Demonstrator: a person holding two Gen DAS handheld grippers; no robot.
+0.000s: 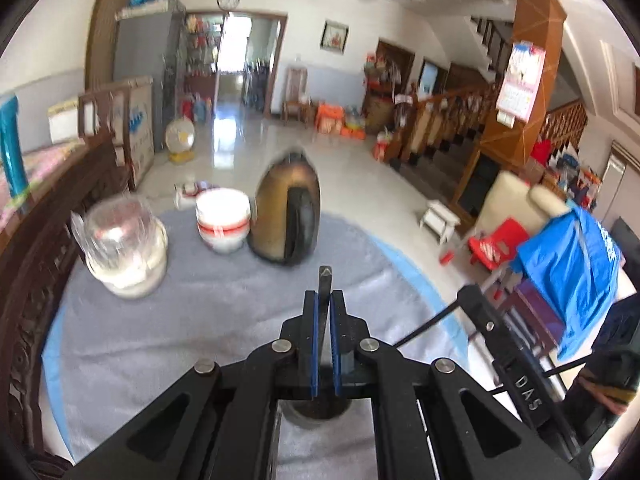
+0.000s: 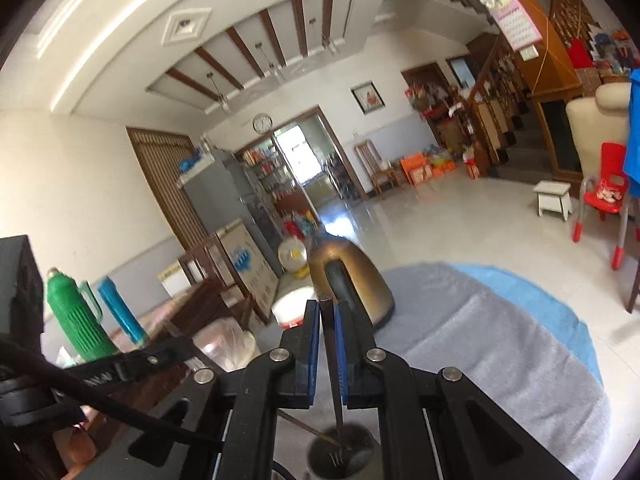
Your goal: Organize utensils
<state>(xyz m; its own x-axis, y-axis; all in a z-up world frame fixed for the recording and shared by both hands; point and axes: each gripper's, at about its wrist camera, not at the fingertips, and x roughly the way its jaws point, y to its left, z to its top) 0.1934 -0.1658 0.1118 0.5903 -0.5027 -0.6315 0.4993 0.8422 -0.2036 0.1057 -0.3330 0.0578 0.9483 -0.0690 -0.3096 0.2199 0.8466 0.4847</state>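
Observation:
My left gripper is shut on a dark flat utensil handle that sticks up past the fingertips; its lower end drops out of sight toward a round dark holder below the jaws. My right gripper is shut on a thin metal fork that hangs down, its tines inside a dark cylindrical holder. A thin stick also leans into that holder. The other gripper's black body shows at the right in the left view and at the left in the right view.
A round table with a grey cloth over blue carries a bronze kettle, stacked white bowls and a clear-lidded white container. A carved wooden bench runs along the left. Green and blue flasks stand at the left.

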